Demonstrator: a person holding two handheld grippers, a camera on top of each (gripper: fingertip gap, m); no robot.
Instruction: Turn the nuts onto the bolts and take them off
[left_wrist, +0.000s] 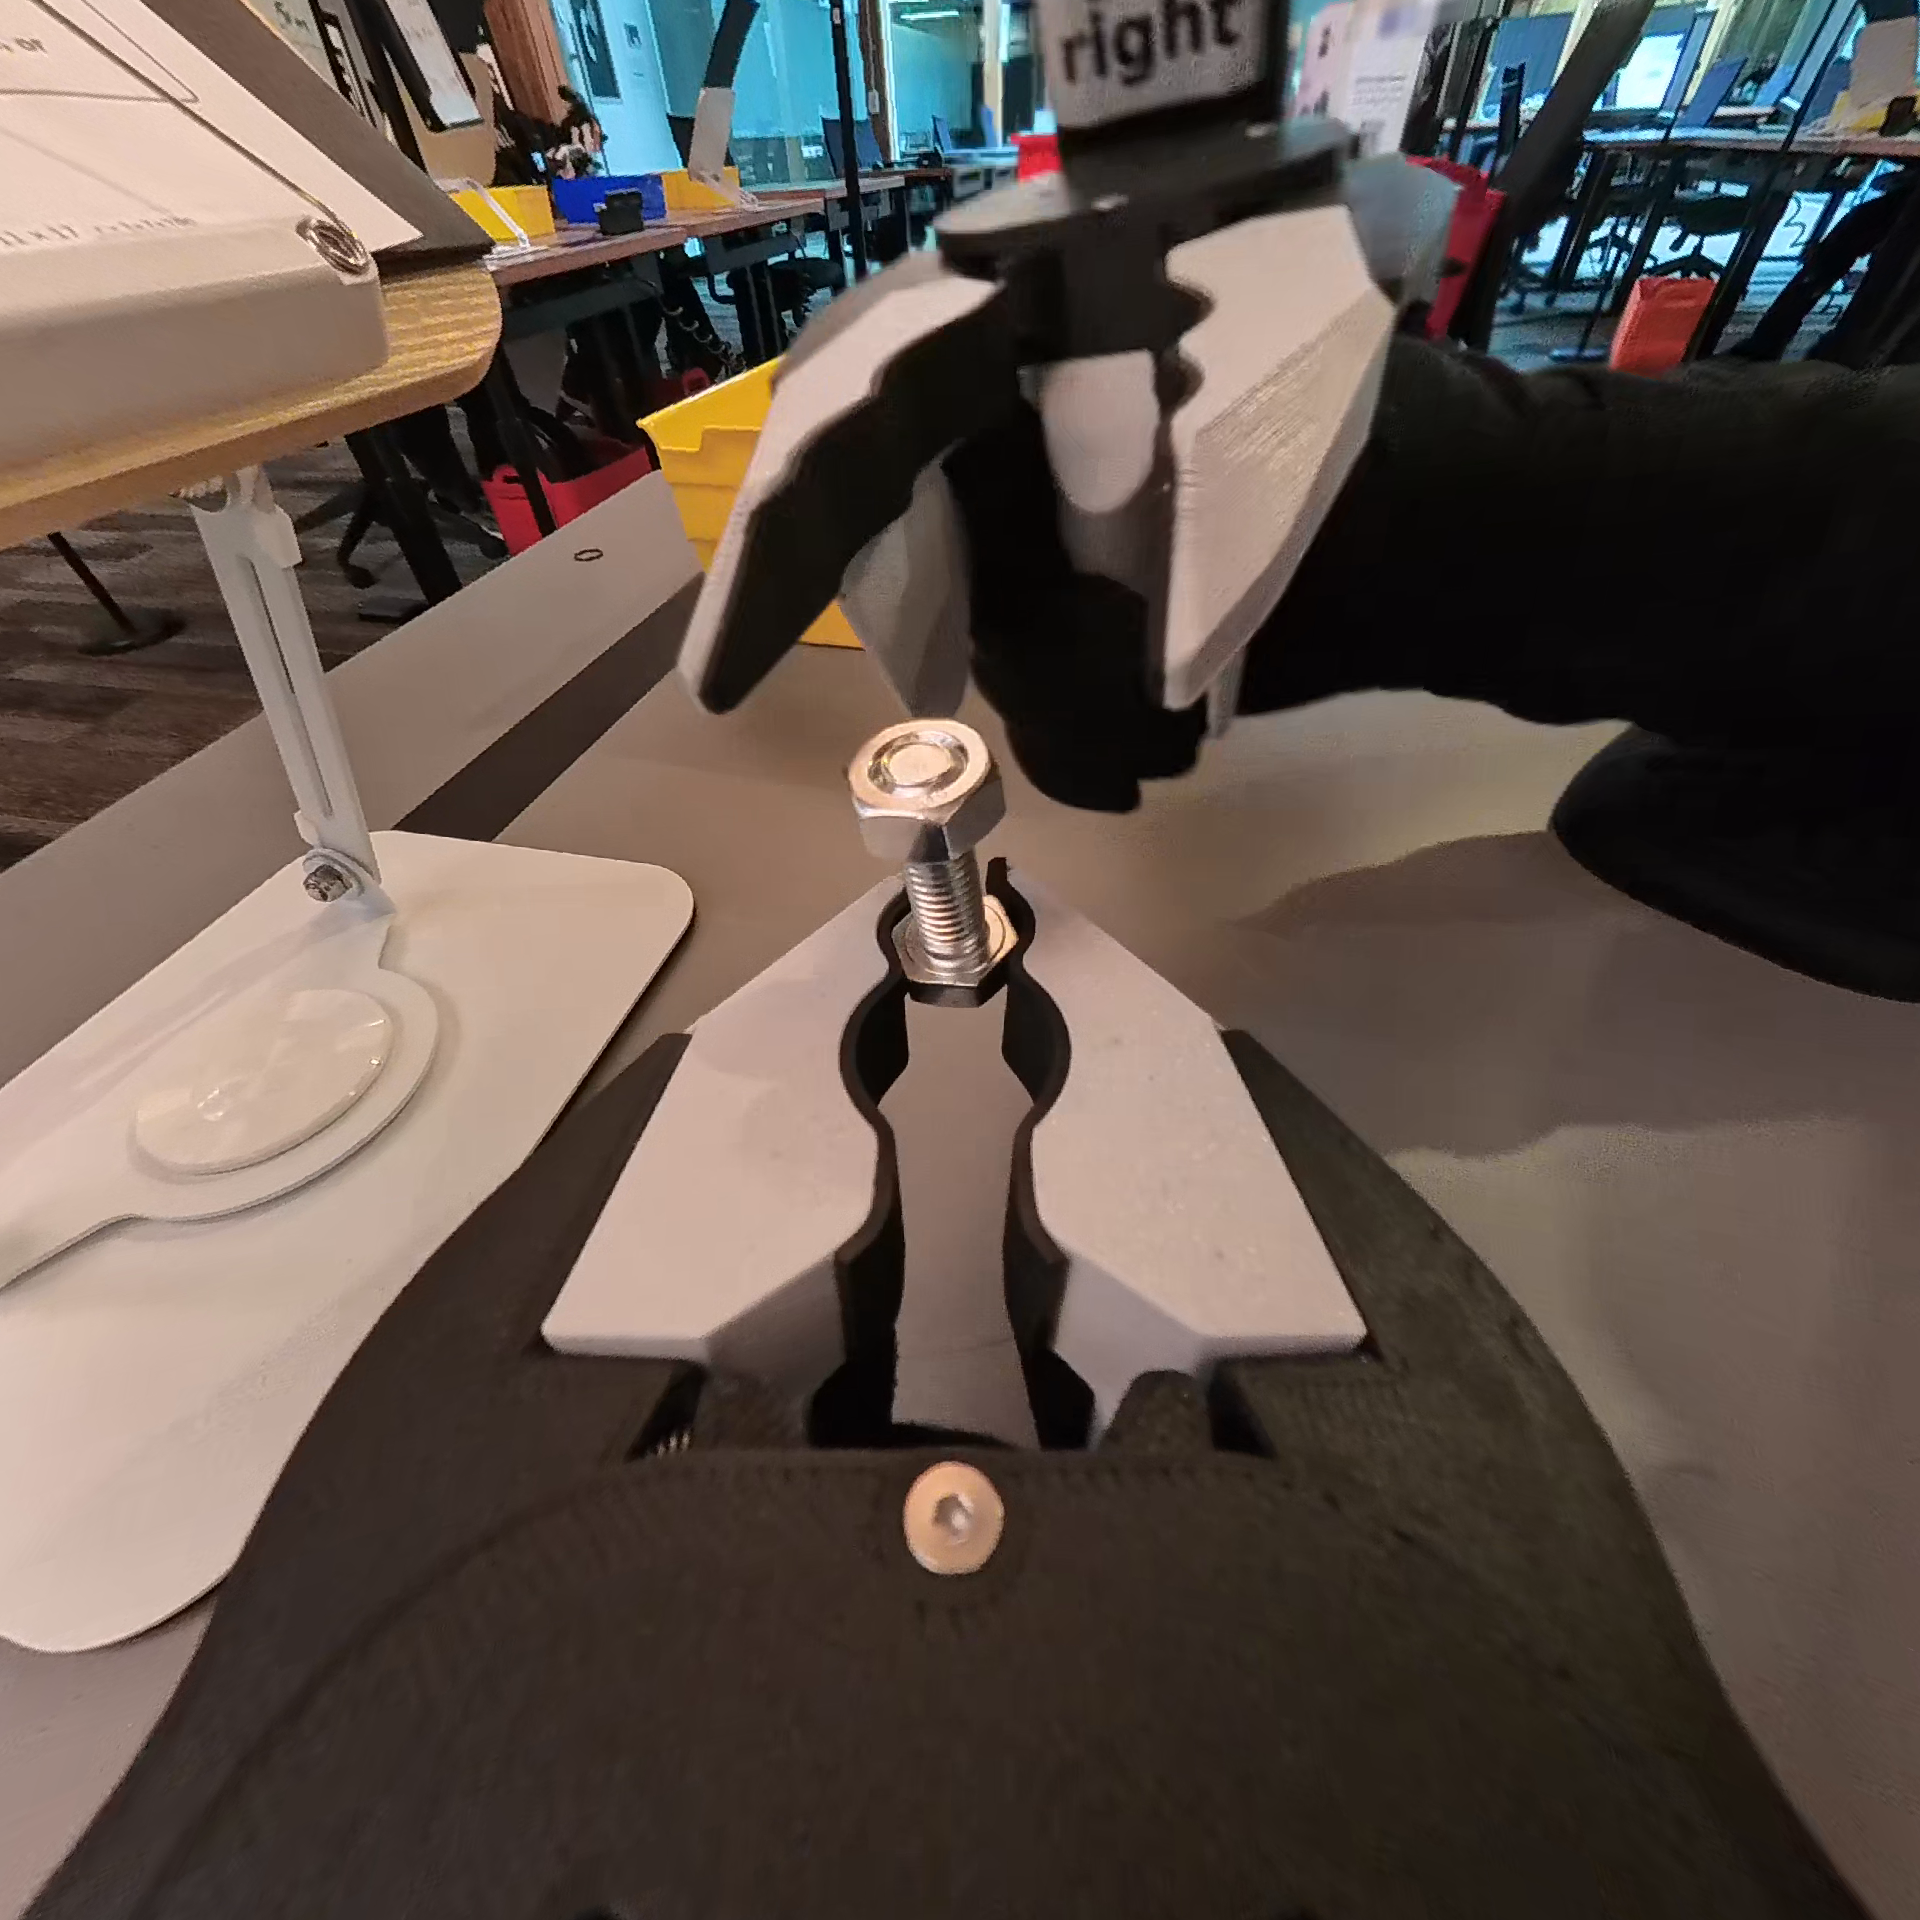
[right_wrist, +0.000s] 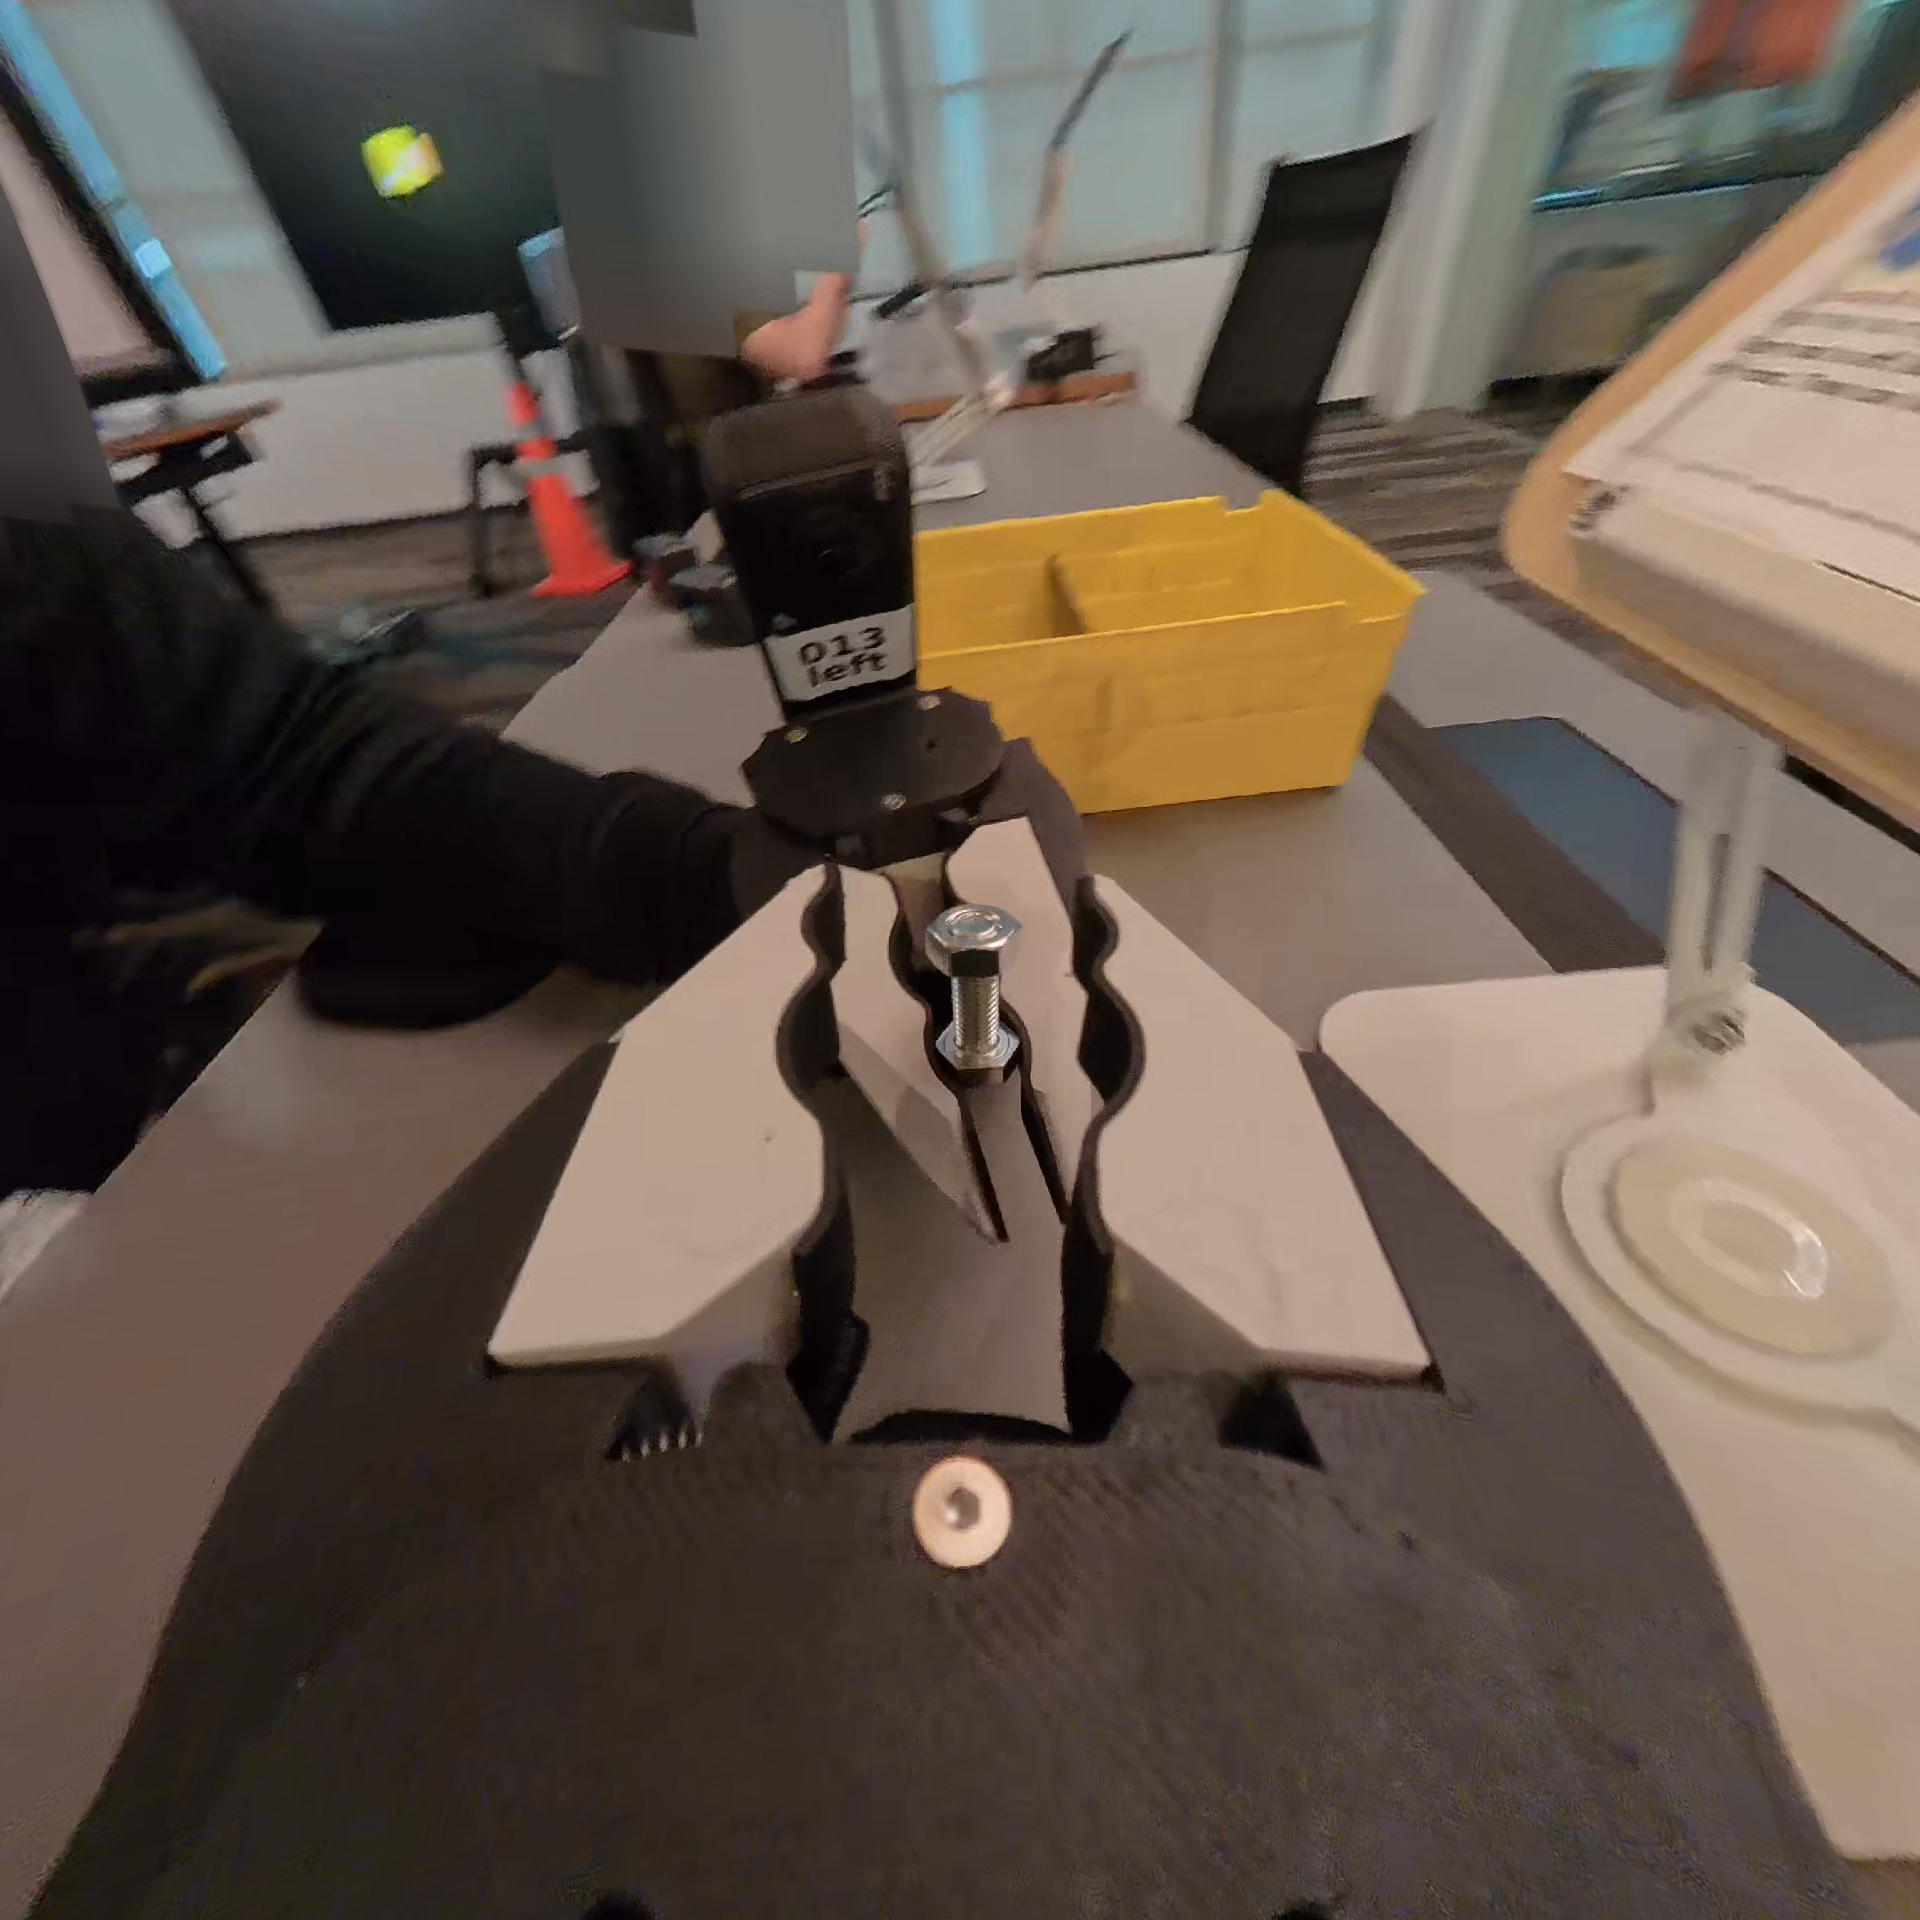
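Two hand-held grippers, one bolt with one nut, on a grey table (left_wrist: 1558, 1195). Item one: left gripper (left_wrist: 951, 940), grey fingers on a black body, clenched at its tips on the nut (left_wrist: 954, 961), a silver hexagon gripped between the black inner edges of the fingers; behind the tips the wavy inner edges leave a narrow gap. Item two: bolt (left_wrist: 935, 831), silver, hex head uppermost, threaded shank standing roughly upright out of the nut; a stretch of bare thread shows between head and nut. The same bolt (right_wrist: 968, 977) and nut (right_wrist: 977, 1049) appear in the right wrist view, held by the left gripper (right_wrist: 982, 1070), which reaches in from the far side with a black camera block above it. Item three: right gripper (right_wrist: 951, 935), released, its fingers spread wide to either side of the bolt and touching nothing; from the left wrist view this right gripper (left_wrist: 935, 665) hangs just above the bolt head, points downward, slightly blurred, held by a black-gloved hand (left_wrist: 1091, 644) with a black sleeve behind. Item four: white stand base (left_wrist: 343, 997) with a round clear pad, on the table beside the left gripper, carrying a slanted arm and a wooden board with papers (left_wrist: 208, 312) above. Item five: yellow bin (right_wrist: 1153, 665), divided inside, farther along the table beyond the grippers. Background: an office room with desks, chairs, an orange cone (right_wrist: 566, 499), all blurred.
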